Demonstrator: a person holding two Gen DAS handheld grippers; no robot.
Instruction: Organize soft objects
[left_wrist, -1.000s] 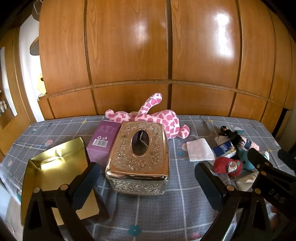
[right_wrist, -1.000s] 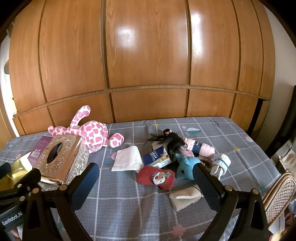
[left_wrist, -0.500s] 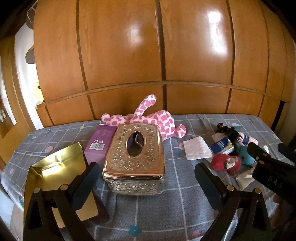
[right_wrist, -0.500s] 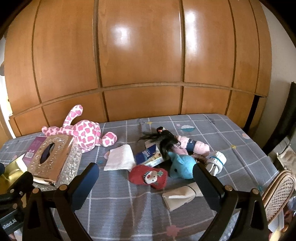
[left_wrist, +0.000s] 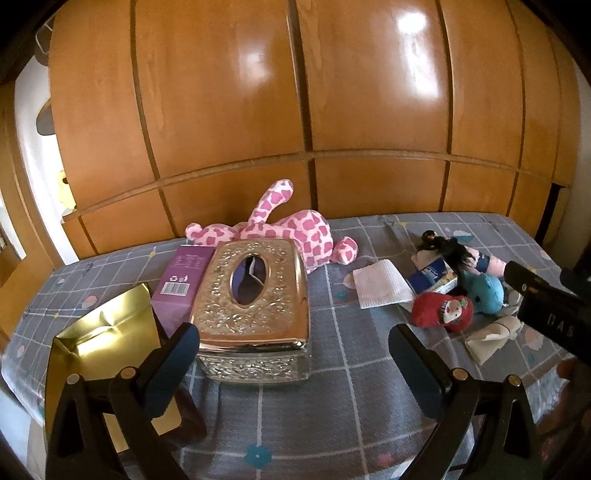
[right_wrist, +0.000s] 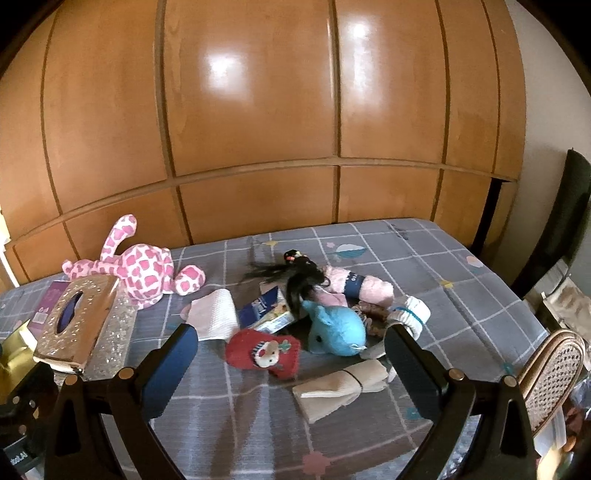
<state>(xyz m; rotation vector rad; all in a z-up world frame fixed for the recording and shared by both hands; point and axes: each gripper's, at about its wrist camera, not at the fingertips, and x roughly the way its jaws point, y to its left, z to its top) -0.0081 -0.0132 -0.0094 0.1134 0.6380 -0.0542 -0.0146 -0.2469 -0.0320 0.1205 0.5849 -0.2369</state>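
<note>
An ornate tissue box (left_wrist: 255, 306), a purple carton (left_wrist: 183, 280) and a gold bag (left_wrist: 103, 343) crowd the left tool (left_wrist: 293, 354), which is released. The red plush (right_wrist: 264, 352) and blue dolphin (right_wrist: 334, 328) lie just ahead of the released right tool (right_wrist: 290, 352). Bare checked bedcover (right_wrist: 461, 295) stretches rightward.

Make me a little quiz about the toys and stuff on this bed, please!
1. True or false: the pink spotted plush lies behind the shiny tissue box.
2. What colour is the box beside the tissue box: A purple, B green, C orange?
3. Fill in: the blue plush lies next to a red ____ with a small face on it.

Key: 1 true. 2 A. 3 sock. Both the left gripper and the right gripper are open and hold nothing.
</note>
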